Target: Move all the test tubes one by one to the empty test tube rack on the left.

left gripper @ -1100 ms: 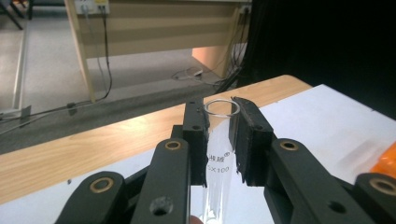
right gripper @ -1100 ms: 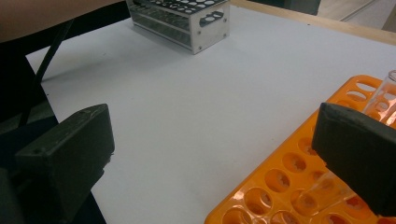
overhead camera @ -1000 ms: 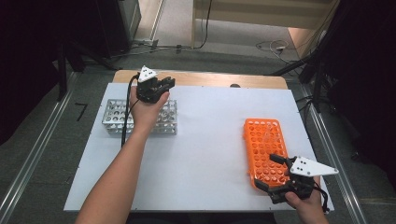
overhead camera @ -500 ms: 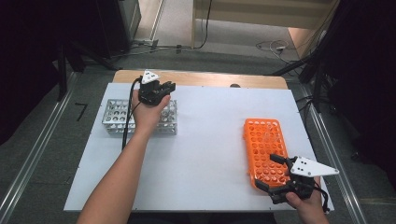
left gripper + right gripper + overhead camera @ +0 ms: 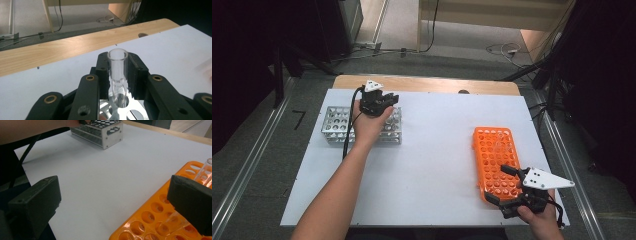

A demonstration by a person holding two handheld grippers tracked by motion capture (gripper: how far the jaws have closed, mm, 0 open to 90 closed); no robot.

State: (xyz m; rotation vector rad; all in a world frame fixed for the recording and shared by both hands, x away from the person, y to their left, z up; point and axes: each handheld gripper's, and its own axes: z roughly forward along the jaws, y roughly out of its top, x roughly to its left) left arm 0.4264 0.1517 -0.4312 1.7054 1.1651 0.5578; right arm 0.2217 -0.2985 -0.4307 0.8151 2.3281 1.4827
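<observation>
Left claw (image 5: 117, 75): clamped on a clear glass test tube (image 5: 117, 72), one pad on each side of it; its jaws have just eased a touch wider, yet the pads press the glass.
Test tube: upright, open mouth above the pads, its lower end standing in a hole of the metal rack (image 5: 120, 110) (faint printed lettering shows on the glass).
Metal rack: a silvery block of round holes on the far left part of the white tabletop (image 5: 432, 145); in the high view the left hand (image 5: 369, 120) sits over its right half with the claw on top.
Right claw (image 5: 112, 202): apart, nothing between the pads; one pad hangs over bare tabletop, the other over the near end of the orange rack (image 5: 160, 220).
Orange rack: a long tray of holes lying on the right part of the tabletop, well apart from the metal rack; a clear tube (image 5: 205, 173) stands tilted in it just beside the right-hand pad (whether they touch I cannot tell).
Right hand (image 5: 542, 220): at the near right edge of the tabletop, its claw pointing toward the orange rack's near end.
</observation>
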